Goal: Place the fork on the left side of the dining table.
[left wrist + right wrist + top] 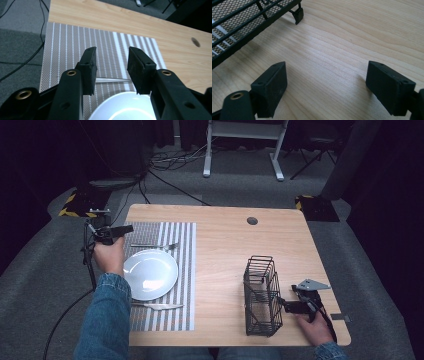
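Left gripper (125, 228) is hovering released, nothing between its jaws, over the fork (152, 245) lying at the plate's (150, 274) twelve o'clock on the striped mat (182, 250). Right gripper (325, 87) is resting wide open, empty, on the table (352, 37) at the wire basket's (261, 295) four o'clock.

bench (225, 250): pale wood, fine straight grain, smooth, low sheen
placemat (182, 270): woven mesh, grey and white stripes, matt, textured
plate (150, 274): white, glazed look, glossy, smooth
fork (152, 245): bright metal, polished
knife (159, 306): bright metal, polished
basket (261, 295): black wire and fine mesh, metal, matt coating
left claw (112, 70): black plastic, matt; pads dusty and scuffed; brass-coloured eyelets
right claw (332, 86): black plastic, matt, faint scratches on pads
floor (40, 260): grey carpet, rough
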Demonstrator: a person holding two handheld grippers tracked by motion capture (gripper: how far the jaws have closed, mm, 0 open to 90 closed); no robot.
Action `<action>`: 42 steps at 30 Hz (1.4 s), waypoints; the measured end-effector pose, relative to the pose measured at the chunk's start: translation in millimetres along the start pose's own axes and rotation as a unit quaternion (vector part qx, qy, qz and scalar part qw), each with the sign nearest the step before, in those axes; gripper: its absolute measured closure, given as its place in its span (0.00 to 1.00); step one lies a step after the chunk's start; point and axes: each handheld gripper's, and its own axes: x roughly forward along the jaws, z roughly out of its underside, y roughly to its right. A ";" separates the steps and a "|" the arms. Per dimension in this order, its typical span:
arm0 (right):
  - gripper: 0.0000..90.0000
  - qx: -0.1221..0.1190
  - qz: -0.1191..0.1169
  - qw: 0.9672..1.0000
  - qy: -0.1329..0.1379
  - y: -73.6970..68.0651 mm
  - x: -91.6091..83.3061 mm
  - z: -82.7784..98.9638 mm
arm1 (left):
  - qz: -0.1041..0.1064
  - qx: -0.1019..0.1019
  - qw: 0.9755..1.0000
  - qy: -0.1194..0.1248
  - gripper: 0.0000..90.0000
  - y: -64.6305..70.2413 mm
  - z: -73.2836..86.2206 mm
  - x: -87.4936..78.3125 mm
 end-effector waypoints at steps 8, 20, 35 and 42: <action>0.19 0.000 0.000 1.000 0.000 0.0 0.0 0.0 | 0.032 0.023 0.999 0.016 0.66 24.0 -1.3 -30.2; 0.19 0.000 0.000 1.000 0.000 0.0 0.0 0.0 | 0.083 0.086 0.993 0.018 0.63 68.9 8.5 -59.4; 0.19 0.000 -0.001 1.000 0.000 0.0 0.0 0.0 | 0.128 0.152 0.980 0.015 0.60 98.5 33.0 -82.9; 0.19 0.000 0.000 1.000 0.000 0.1 0.0 0.0 | 0.162 0.182 0.970 0.014 0.56 111.8 49.2 -94.7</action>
